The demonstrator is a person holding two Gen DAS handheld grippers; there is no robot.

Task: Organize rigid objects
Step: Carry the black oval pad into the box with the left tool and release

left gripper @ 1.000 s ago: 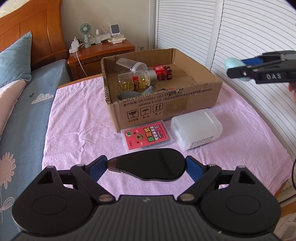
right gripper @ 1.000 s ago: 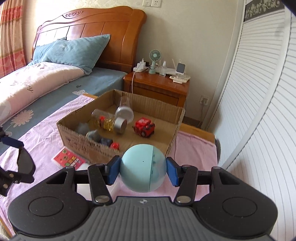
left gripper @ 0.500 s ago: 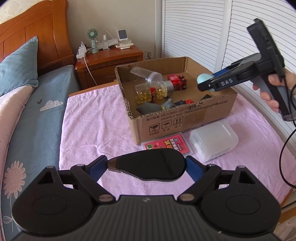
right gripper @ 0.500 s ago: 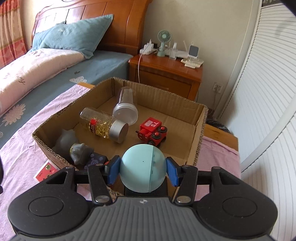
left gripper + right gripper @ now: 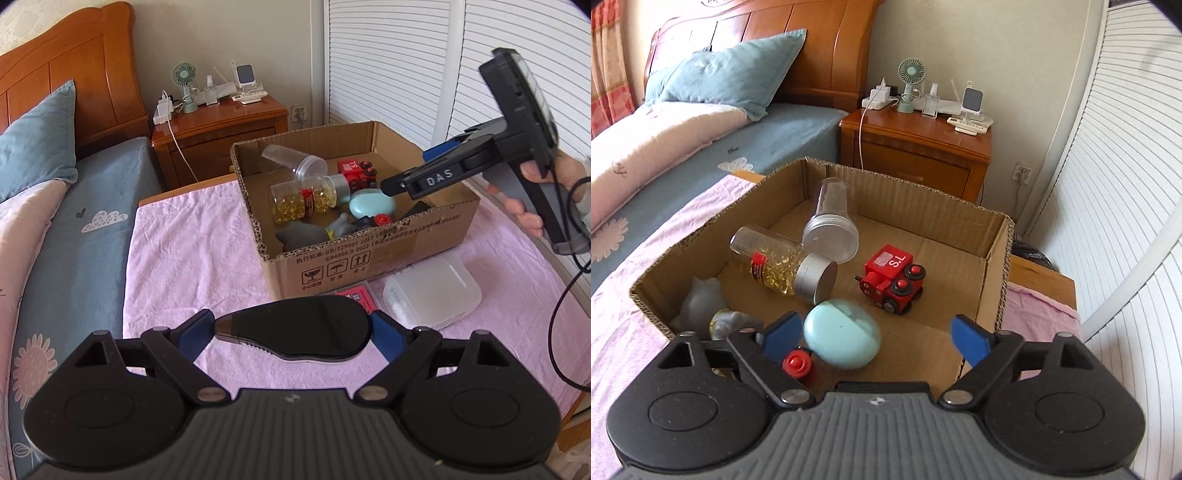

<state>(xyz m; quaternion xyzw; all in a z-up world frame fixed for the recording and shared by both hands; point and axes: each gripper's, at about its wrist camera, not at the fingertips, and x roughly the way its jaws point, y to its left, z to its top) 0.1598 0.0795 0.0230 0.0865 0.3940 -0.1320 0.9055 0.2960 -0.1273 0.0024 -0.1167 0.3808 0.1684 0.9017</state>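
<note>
Over the box: the right gripper (image 5: 875, 338) hangs just above the near end of the cardboard box (image 5: 995, 266), its jaws spread wide with nothing between them.
Just changed: half a second ago those jaws pinched the pale blue egg-shaped case (image 5: 842, 339); now it is out of their grip and sits low in the box, beside the pill bottle (image 5: 783, 267) and near the red toy train (image 5: 894, 282). It looks slightly blurred, so it may not have settled.
Meaning for the task: one more object is in the box, by my reading, and the right tool is free for another pick.
Left gripper (image 5: 293, 332): as before, jaws pressed on a black glossy oval object (image 5: 295, 332), held over the pink cloth (image 5: 192, 254), short of the box.
Remaining outside: a translucent white container (image 5: 432, 293) and a red card pack (image 5: 356, 295) lie against the box's near wall.
Edges: box walls stand close on either side of the right tool, so a straight lift looks safest.
Open room: bare cardboard floor beyond the train and toward the far right corner could take the black object; the left end is crowded.
</note>
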